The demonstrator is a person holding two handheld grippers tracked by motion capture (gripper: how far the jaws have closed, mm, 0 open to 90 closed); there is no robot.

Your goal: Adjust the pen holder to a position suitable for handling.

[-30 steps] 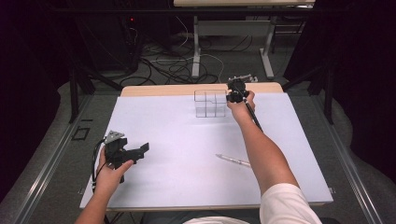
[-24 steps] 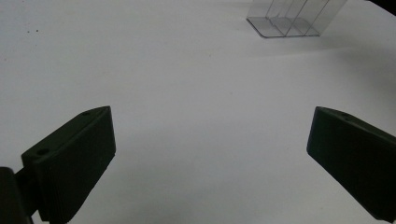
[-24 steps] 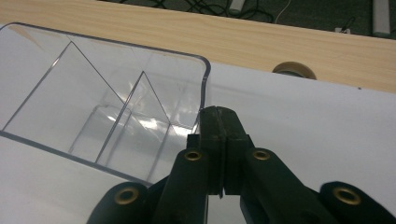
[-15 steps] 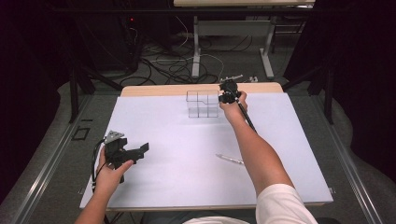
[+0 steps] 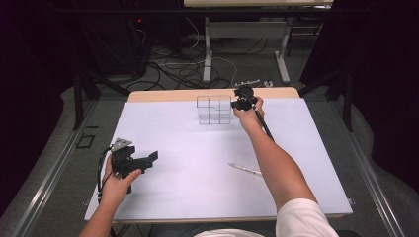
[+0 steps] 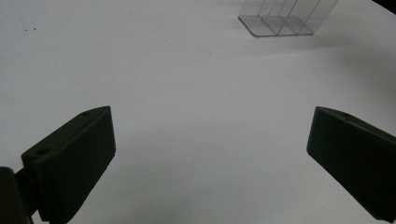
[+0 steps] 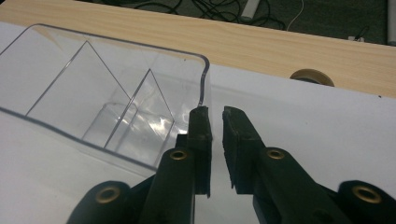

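Note:
A clear plastic organizer (image 5: 213, 109) with several compartments stands at the far middle of the white table sheet (image 5: 188, 148). My right gripper (image 5: 237, 104) is at its right end. In the right gripper view the organizer (image 7: 93, 88) has its corner wall running down to the tip of the left jaw, and the right gripper (image 7: 215, 112) shows a narrow gap: its jaws have just been opening, and the pads no longer press on the wall. My left gripper (image 5: 148, 159) rests at the near left, its jaws wide open over bare sheet in the left gripper view (image 6: 210, 116), with the organizer (image 6: 280, 18) far off.
A pen (image 5: 244, 169) lies on the sheet near my right forearm. A bare wooden strip (image 5: 163, 95) runs along the table's far edge, with a tape roll (image 7: 312, 77) on it. Cables and table legs lie on the floor beyond.
The right gripper and the organizer have shifted a little to the left together. The right jaws have parted slightly. The left gripper has stayed put.

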